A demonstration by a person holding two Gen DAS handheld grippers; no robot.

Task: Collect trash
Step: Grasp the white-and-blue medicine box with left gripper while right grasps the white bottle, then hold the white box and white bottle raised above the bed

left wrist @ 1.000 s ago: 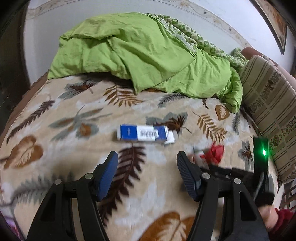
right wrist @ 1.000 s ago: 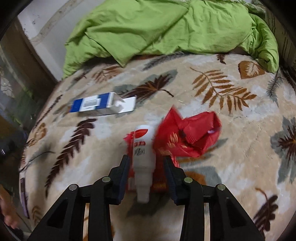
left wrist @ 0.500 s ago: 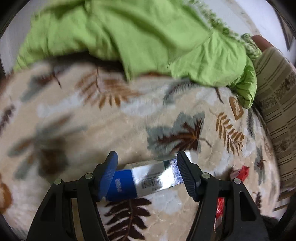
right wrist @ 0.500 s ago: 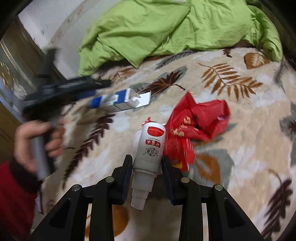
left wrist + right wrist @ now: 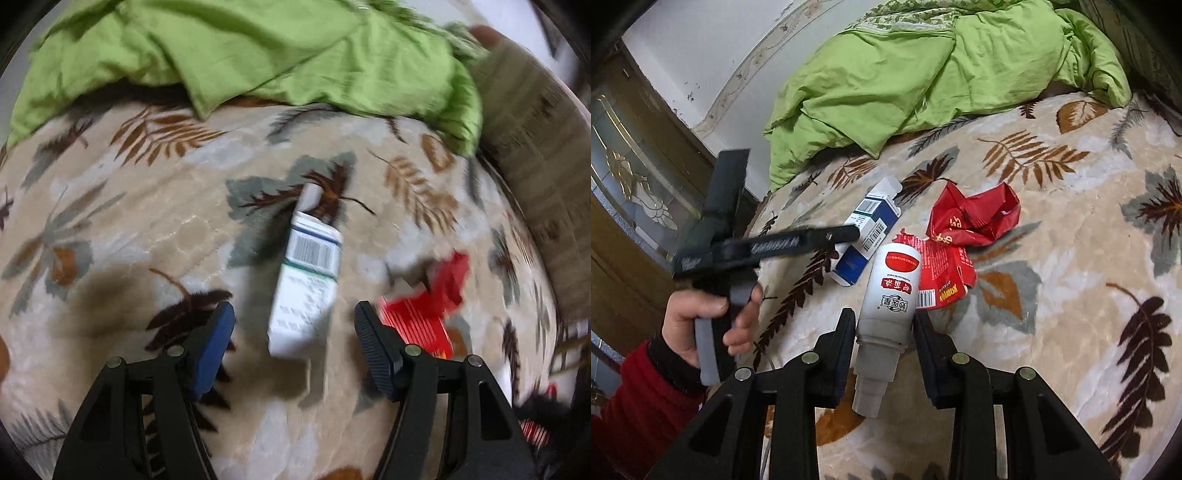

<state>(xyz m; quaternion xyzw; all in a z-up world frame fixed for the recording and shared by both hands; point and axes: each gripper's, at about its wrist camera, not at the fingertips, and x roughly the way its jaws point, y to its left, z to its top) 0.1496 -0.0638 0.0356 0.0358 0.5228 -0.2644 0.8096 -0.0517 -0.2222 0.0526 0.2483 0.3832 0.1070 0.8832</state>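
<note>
Trash lies scattered across a leaf-patterned blanket (image 5: pixel 1052 295) on a bed: a blue-and-white carton (image 5: pixel 866 236), a crumpled red wrapper (image 5: pixel 975 214), a flattened red packet (image 5: pixel 943 273) and a white bottle (image 5: pixel 892 291) with a red label. The right hand-held gripper (image 5: pixel 884 354) is clamped on the white bottle, its two black fingers pressed against the bottle's lower body, the grey cap end pointing back toward the camera. The bottle's upper end sits over the flattened red packet, just beside the carton.

The left hand-held gripper (image 5: pixel 295 332) hovers above the carton (image 5: pixel 308 277) with its blue-padded fingers (image 5: pixel 218 336) spread wide apart; the carton lies lengthwise between them, barcode up, touching neither pad. Seen from the right wrist camera, the same tool (image 5: pixel 768 247) reaches in from the left, gripped by a hand (image 5: pixel 709 321) in a red sleeve, its tip over the carton. The red wrapper (image 5: pixel 436 295) lies just beside the left gripper's right finger, blurred in the left wrist view.

A rumpled green quilt (image 5: pixel 942 74) is heaped at the far side of the bed, and a striped cushion (image 5: pixel 535 177) lies along the right edge. A dark wooden door with gold ornament (image 5: pixel 631 177) stands at the left, beyond the bed.
</note>
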